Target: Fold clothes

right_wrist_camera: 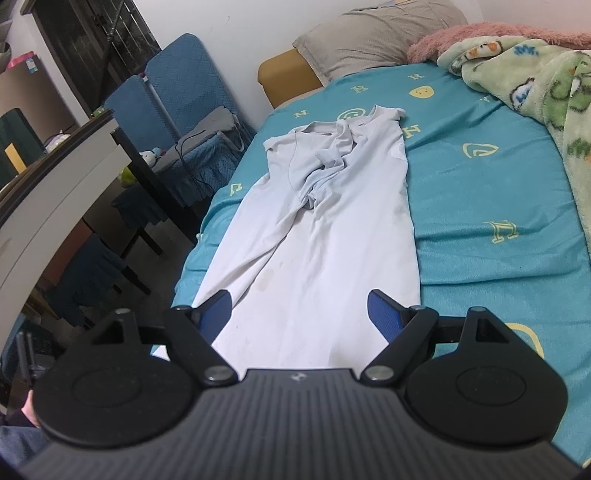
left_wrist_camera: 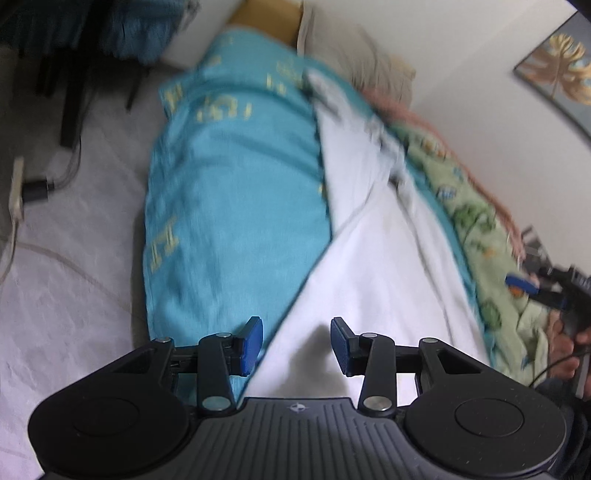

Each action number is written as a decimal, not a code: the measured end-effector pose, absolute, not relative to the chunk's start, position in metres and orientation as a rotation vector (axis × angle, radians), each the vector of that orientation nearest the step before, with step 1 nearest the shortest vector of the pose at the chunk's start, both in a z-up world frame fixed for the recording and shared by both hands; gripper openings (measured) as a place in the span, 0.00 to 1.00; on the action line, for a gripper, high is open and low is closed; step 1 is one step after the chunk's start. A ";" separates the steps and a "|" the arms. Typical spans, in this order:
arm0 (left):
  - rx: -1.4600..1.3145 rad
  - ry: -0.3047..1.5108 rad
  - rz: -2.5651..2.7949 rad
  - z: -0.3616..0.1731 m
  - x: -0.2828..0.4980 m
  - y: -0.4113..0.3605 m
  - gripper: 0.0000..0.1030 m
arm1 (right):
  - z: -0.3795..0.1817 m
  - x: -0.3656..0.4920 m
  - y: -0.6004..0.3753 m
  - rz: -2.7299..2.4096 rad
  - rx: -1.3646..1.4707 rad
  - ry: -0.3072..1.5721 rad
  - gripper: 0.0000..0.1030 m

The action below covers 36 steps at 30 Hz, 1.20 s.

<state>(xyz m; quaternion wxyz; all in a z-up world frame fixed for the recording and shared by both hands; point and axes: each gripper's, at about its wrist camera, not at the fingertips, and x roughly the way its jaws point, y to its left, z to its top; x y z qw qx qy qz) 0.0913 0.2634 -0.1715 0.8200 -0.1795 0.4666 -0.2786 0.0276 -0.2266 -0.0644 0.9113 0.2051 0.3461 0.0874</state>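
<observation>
A white T-shirt [right_wrist_camera: 317, 236] lies lengthwise on the teal bedsheet [right_wrist_camera: 491, 192], sides folded inward, its collar end bunched at the far end. My right gripper [right_wrist_camera: 299, 314] is open, its blue pads either side of the shirt's near hem, holding nothing. In the blurred left wrist view the same shirt [left_wrist_camera: 373, 266] lies on the teal sheet [left_wrist_camera: 229, 192]. My left gripper [left_wrist_camera: 297, 345] is open over the shirt's near left edge, empty. The right gripper [left_wrist_camera: 532, 286] shows at the far right of that view.
A green patterned blanket [right_wrist_camera: 535, 81] and pink blanket [right_wrist_camera: 480, 33] lie along the bed's right side, a grey pillow [right_wrist_camera: 376, 33] at the head. A white table [right_wrist_camera: 55, 192], blue chairs [right_wrist_camera: 177, 85] and floor cables [left_wrist_camera: 40, 184] stand left of the bed.
</observation>
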 end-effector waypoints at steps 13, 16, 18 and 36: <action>-0.137 1.028 -0.659 -0.144 0.076 0.245 0.02 | -0.064 0.027 -0.227 0.199 0.441 0.715 0.80; -0.009 0.920 -0.738 -0.106 0.058 0.222 0.02 | -0.056 0.022 -0.228 0.196 0.421 0.682 0.80; 0.062 0.865 -0.767 -0.078 0.047 0.203 0.02 | -0.048 0.017 -0.233 0.177 0.414 0.642 0.80; 0.405 0.878 -0.778 -0.036 -0.040 0.032 0.01 | -0.032 0.003 -0.289 0.100 0.523 0.569 0.80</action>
